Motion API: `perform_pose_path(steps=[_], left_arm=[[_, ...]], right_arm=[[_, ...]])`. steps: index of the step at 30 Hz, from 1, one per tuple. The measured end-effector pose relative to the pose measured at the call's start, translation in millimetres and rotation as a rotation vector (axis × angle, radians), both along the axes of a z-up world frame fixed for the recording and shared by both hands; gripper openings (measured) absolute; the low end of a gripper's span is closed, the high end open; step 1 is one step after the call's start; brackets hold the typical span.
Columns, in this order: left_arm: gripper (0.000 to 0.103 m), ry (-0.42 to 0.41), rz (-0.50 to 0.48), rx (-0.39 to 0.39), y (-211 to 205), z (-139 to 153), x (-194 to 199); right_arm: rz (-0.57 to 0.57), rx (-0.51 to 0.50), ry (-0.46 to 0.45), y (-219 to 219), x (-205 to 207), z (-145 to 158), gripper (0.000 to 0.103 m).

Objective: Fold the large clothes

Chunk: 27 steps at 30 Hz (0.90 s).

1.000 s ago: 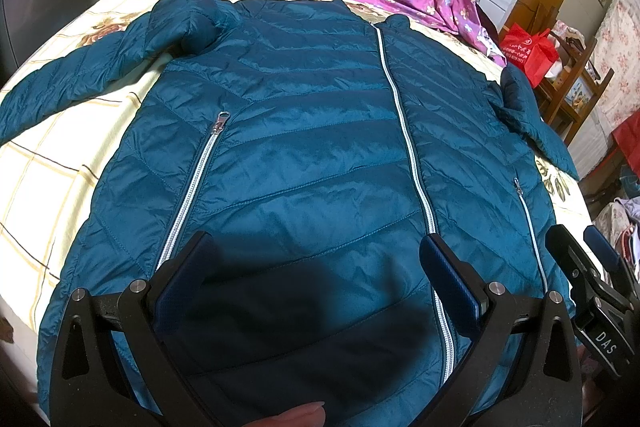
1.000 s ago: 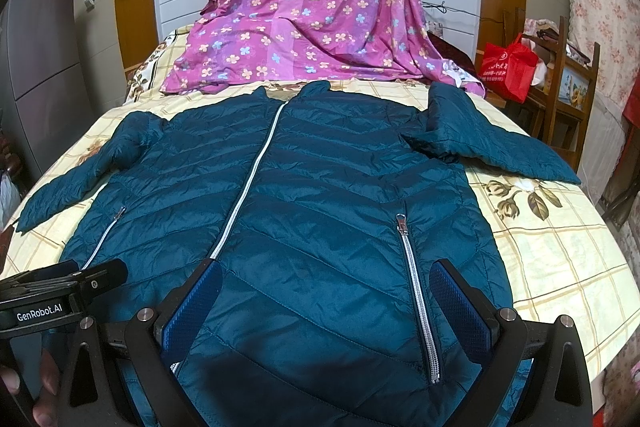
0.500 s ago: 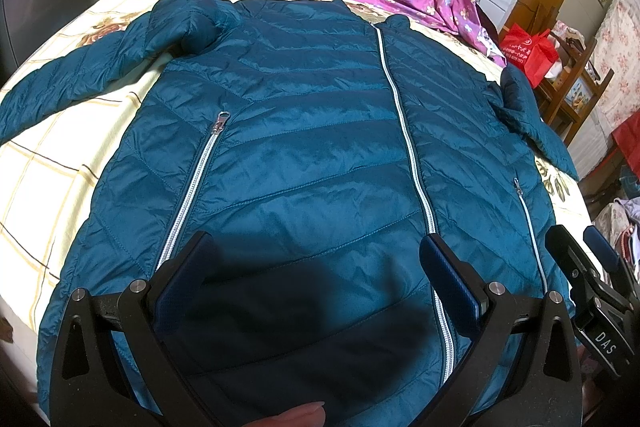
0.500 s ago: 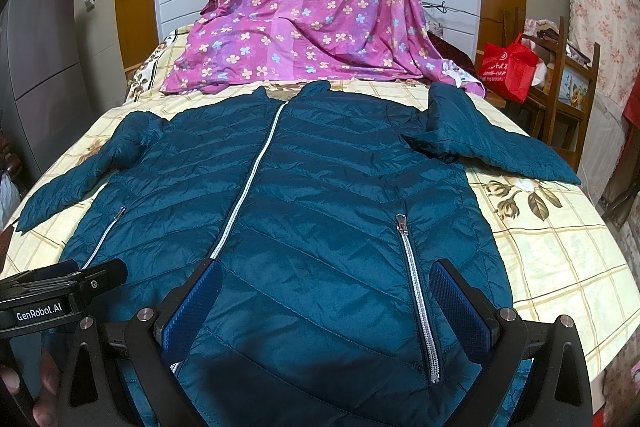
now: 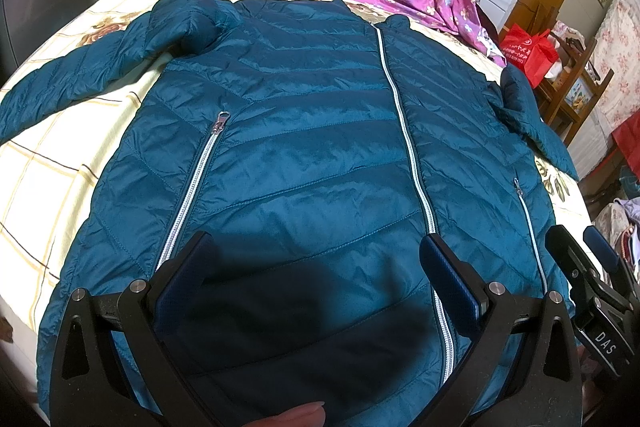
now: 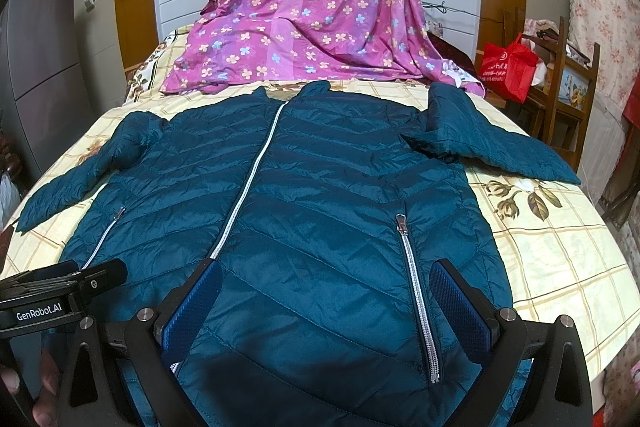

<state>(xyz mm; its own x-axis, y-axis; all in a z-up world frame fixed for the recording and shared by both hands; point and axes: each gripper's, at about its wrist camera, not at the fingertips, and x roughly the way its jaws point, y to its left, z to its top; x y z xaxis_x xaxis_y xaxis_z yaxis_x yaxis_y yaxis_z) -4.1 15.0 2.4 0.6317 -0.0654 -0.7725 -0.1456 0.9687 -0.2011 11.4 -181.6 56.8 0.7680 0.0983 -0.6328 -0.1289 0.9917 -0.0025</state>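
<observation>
A teal quilted puffer jacket (image 5: 304,131) lies flat, front up and zipped, on the bed, also in the right wrist view (image 6: 320,195). Its sleeves spread out to both sides. My left gripper (image 5: 316,267) is open and empty, hovering over the jacket's lower hem left of the centre zipper. My right gripper (image 6: 324,299) is open and empty over the hem on the right half, near the pocket zipper (image 6: 416,283). Each gripper shows at the edge of the other's view, the right gripper (image 5: 592,267) and the left gripper (image 6: 68,283).
The bed has a cream checked floral sheet (image 6: 560,251). A purple flowered cloth (image 6: 316,11) drapes over the headboard end. A red bag (image 6: 508,67) sits on wooden furniture at the right. A grey cabinet (image 6: 36,75) stands at the left.
</observation>
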Motion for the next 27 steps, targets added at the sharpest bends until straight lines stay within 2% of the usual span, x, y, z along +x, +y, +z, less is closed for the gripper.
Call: perform_pose_path(steps=[27], left_arm=[[0.103,0.001,0.0,-0.004,1.1,-0.5,1.0]], right_arm=[[0.0,-0.001,0.0,-0.2,0.0,-0.1,0.103]])
